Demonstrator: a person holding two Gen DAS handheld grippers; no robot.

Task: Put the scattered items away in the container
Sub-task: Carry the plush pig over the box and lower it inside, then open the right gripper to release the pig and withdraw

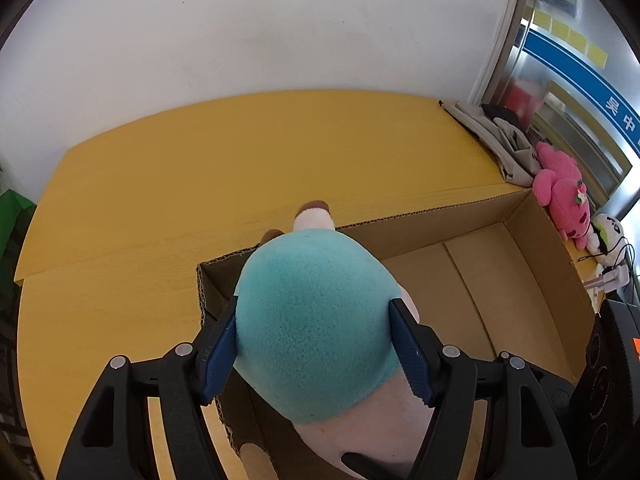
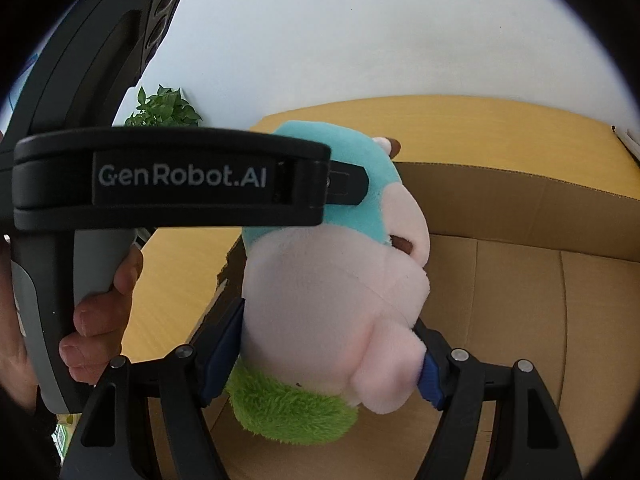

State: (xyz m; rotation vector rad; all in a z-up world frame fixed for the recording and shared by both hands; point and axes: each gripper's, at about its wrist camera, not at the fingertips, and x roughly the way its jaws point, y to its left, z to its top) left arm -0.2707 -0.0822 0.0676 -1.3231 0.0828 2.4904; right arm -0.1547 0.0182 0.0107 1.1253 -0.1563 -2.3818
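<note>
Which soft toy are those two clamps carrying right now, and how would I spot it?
Start at the yellow table and find the open cardboard box on it. The plush toy hangs over the box's left end, squeezed by the left gripper and the right gripper. Unlike the all-pink plush beyond the box's far right corner, it has a teal top, pale pink body and shaggy green bottom.

Reads "GenRobot.AI" in pale letters on a dark plate along the side of the left tool (image 2: 344, 184), just left of the plush toy (image 2: 332, 292). Shows white Chinese characters on a blue band (image 1: 580, 68) across the glass, above and right of the cardboard box (image 1: 472, 216); two legible, "吴中". Yellow notes above the band too small to read.
</note>
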